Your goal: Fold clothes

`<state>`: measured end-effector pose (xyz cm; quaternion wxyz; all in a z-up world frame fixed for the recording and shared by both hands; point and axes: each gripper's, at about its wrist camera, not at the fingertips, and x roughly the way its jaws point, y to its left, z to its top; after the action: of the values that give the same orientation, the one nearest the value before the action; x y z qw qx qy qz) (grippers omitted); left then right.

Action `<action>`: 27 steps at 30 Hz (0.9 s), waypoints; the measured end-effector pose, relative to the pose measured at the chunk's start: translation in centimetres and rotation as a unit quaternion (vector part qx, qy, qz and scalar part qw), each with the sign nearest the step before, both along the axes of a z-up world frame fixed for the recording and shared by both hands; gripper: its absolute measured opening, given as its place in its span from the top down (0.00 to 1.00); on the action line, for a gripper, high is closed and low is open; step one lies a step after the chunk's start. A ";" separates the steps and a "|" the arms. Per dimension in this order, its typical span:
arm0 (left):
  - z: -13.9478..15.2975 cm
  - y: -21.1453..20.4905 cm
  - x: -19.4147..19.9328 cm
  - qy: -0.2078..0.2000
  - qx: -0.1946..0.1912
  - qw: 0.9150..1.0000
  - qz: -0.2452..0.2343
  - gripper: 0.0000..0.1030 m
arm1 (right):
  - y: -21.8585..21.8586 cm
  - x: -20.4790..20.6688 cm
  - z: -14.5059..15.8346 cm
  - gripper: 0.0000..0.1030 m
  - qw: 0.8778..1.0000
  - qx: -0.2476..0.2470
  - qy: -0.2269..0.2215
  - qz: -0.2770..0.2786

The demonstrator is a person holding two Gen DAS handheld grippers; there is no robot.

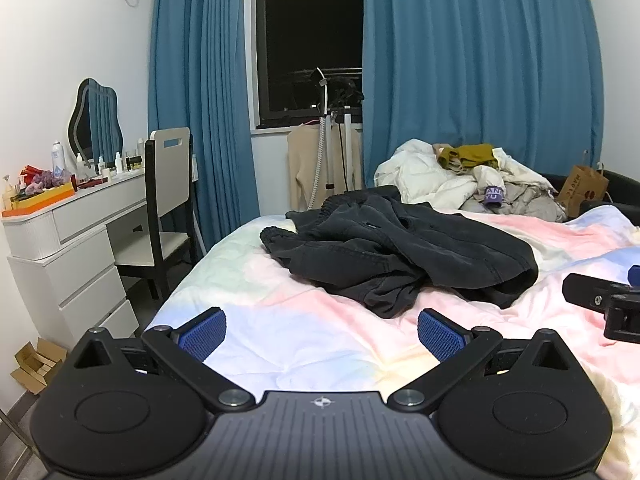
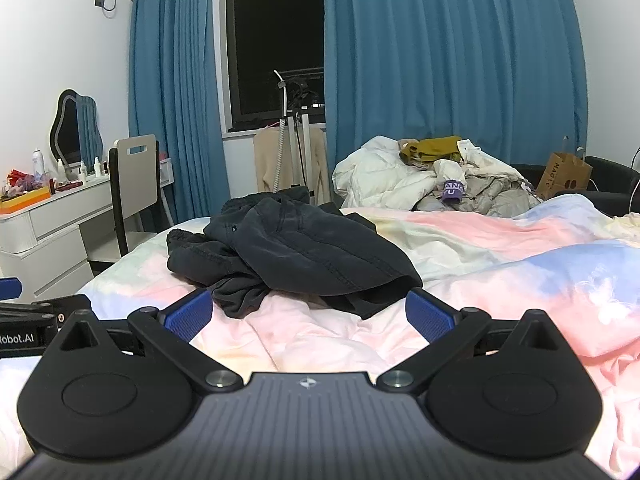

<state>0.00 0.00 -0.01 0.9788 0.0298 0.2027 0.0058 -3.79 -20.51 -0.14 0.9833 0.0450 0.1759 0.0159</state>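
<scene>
Pastel bed [image 1: 320, 320] bears crumpled black garment [image 1: 400, 256]; both claws wide, empty; only left view shows cardboard box [image 1: 36, 364].

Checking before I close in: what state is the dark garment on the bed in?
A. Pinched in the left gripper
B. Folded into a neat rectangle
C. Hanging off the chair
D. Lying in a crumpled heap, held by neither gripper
D: the dark garment lies bunched on the bed cover, with the left gripper and the right gripper both open and short of it.

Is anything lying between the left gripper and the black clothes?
Only bare bedsheet lies between the left gripper and the black clothes, seen in the left wrist view.
</scene>
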 end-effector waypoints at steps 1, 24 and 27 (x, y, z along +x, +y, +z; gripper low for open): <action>0.0 0.0 0.0 0.000 0.001 1.000 0.000 0.00 | 0.0 0.0 0.0 0.00 1.000 0.000 0.001 0.001; -0.2 -0.1 0.0 0.001 0.012 1.000 0.004 0.00 | 0.1 0.0 0.0 0.00 1.000 -0.014 0.004 -0.009; -0.3 -0.1 0.0 0.001 0.012 1.000 0.005 0.00 | 0.1 0.0 0.0 0.00 1.000 -0.015 0.005 -0.008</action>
<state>-0.04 -0.13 -0.27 0.9781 0.0408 0.2037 0.0130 -3.79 -20.36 -0.13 0.9831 0.0320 0.1802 0.0047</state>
